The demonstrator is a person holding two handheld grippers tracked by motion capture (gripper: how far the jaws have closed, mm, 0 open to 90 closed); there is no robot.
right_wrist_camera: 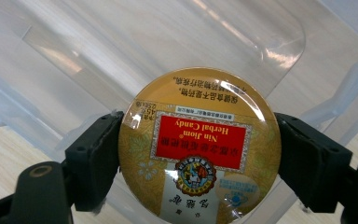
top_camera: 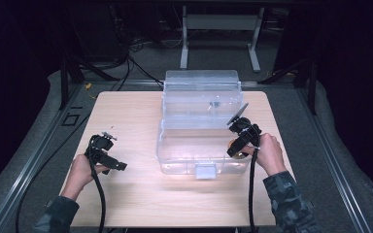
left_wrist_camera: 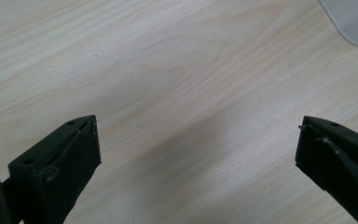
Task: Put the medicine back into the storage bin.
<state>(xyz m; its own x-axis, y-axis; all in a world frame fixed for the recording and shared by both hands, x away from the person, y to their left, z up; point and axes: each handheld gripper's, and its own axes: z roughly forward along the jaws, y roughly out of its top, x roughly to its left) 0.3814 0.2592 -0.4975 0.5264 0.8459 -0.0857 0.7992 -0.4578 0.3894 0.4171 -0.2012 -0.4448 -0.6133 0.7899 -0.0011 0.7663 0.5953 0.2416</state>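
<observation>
Nearest the person, the left gripper (top_camera: 121, 166) rests low over the wooden table (top_camera: 126, 111), well to the left of the clear plastic box (top_camera: 201, 145). In the left gripper view its jaws stand wide apart with only bare wood between them, and a rounded corner of the clear plastic box (left_wrist_camera: 354, 18) is cut off at the top right edge.

At the box's right front corner, the right gripper (top_camera: 236, 148) points down into it. Its jaws press on either side of a round golden candy tin (right_wrist_camera: 200, 149), which the right gripper view shows face-on, with a red label reading upside down; the tin's lower edge is cut off at the bottom of that view. From the high view the tin (top_camera: 234, 144) is a small orange patch, mostly hidden behind the gripper. Whether it touches the box floor cannot be told.

Behind the box body, its transparent lid (top_camera: 201, 92) stands open and upright; glare makes the box's inner walls hard to trace.
</observation>
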